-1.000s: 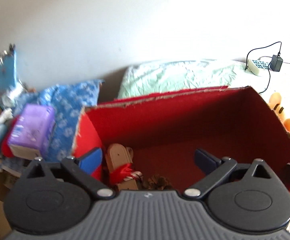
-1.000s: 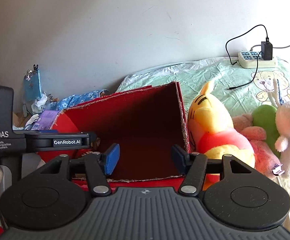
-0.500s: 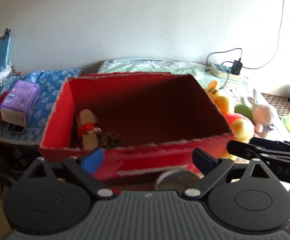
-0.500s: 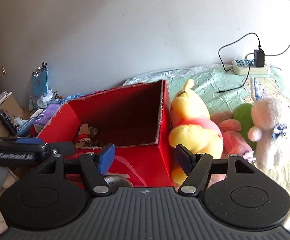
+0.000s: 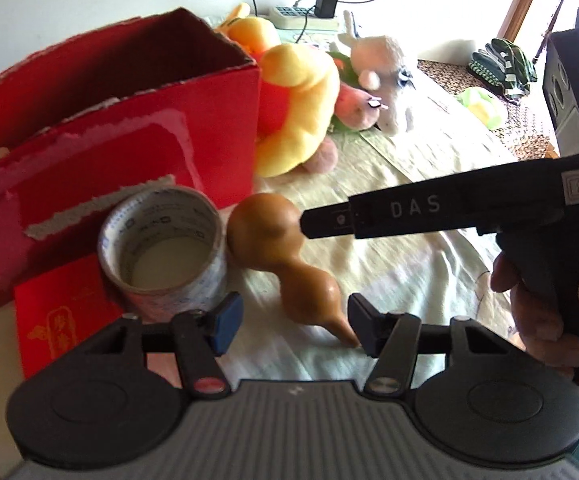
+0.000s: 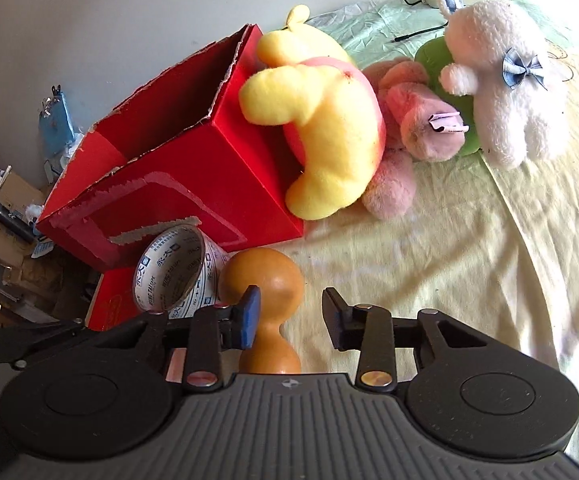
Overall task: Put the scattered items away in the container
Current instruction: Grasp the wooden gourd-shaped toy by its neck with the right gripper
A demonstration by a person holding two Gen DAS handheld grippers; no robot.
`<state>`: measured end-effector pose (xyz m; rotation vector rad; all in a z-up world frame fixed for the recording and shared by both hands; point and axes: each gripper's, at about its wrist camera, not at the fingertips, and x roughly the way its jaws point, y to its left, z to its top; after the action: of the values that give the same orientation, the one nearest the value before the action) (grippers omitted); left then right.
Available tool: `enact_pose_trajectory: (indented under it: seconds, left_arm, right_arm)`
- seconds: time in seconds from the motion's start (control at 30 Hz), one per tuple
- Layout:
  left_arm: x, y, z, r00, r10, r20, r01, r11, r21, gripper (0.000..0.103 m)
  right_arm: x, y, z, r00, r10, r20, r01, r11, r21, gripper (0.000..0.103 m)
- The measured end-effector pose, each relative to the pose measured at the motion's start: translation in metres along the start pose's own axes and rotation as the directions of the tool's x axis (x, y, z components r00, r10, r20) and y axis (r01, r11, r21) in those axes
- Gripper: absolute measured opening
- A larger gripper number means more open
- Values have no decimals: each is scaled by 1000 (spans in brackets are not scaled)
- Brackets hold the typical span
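1. Both claws spread wide, holding nothing: left claw (image 5: 291, 326) and right claw (image 6: 289, 318).
2. Smooth brown gourd with two round bumps (image 5: 279, 248) lying on the pale yellow bed sheet (image 6: 449, 260), its thin neck between the left claw's fingers, tip just by the right-side finger.
3. Same gourd in the right wrist view, waist right behind the blue left-side finger (image 6: 249, 312).
4. Big roll of clear printed tape (image 5: 165, 248) just left of the gourd, touching it.
5. Red cardboard box with torn edges (image 5: 129, 128) ahead and left, open on top.
6. Likely step: picking up the gourd.
7. Next: squeeze gently on the narrow part, lift, carry over the box rim.
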<state>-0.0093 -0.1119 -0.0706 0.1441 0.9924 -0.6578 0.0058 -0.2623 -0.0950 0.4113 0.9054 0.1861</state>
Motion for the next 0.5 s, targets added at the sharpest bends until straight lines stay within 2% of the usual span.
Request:
enact_pose_trajectory:
  seconds: [0.1,0.2,0.27,0.5]
  left_arm:
    - [13,-1,-2,999,-45,-16,45,999,-13,65]
    - [24,-1,-2,999,-32,-21,31,999,-16,57]
    - [32,-1,-1,999,-22,-30,22,1000,-18,49]
    - [43,-6,-2,999,10,-36,-10,1000,15,43]
  right_arm:
    - [4,3,-5,999,36,-37,-36,999,-15,38]
    - [10,7,-7,997,43,-62,-46,998,-48,38]
    - [14,10,-7,997,37,-69,-41,997,-64,38]
    - [29,8,-5,993,55,-103,-59,998,-37,38]
